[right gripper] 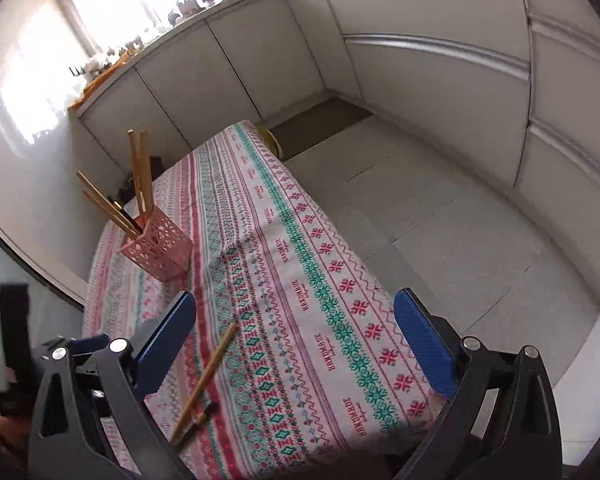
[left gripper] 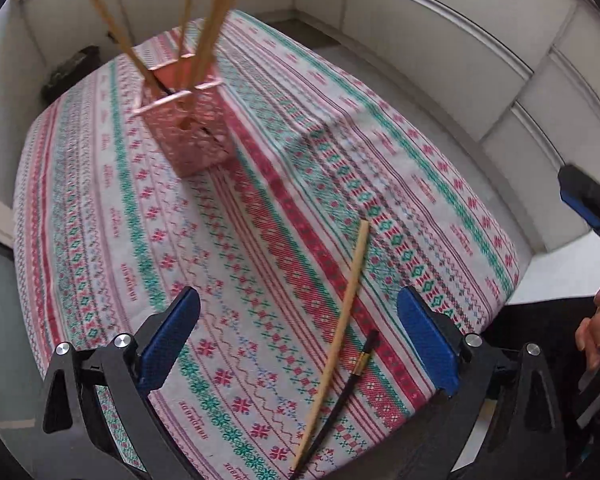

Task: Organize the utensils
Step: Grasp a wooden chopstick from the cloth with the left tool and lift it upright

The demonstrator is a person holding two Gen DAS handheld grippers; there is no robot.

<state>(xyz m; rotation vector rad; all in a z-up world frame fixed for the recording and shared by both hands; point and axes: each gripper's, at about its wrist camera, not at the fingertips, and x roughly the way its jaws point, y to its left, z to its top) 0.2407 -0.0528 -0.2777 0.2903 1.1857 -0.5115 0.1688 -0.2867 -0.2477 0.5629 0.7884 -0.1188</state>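
A kitchen with pale cabinet fronts surrounds the surface (left gripper: 260,208), which is covered by a tablecloth (right gripper: 308,280) woven in red, green and white bands. Toward the far left corner of the surface stands a pink perforated holder (left gripper: 192,128), upright, with several wooden chopsticks (left gripper: 204,20) leaning out of it; in the right wrist view a dark one shows among them. Near the front edge lie two loose utensils: a wooden chopstick (left gripper: 336,344) stretched diagonally, and just beside its lower half a black chopstick (left gripper: 356,376) with a gold band, their near ends crossing or touching. The left tool (left gripper: 298,344) hangs above these two with its blue pads spread wide, nothing clamped. The right tool (right gripper: 296,348) is likewise spread wide and empty over the front right part of the surface, the loose pair lying below its left pad (right gripper: 168,348). A hand (left gripper: 592,332) shows at the right edge.
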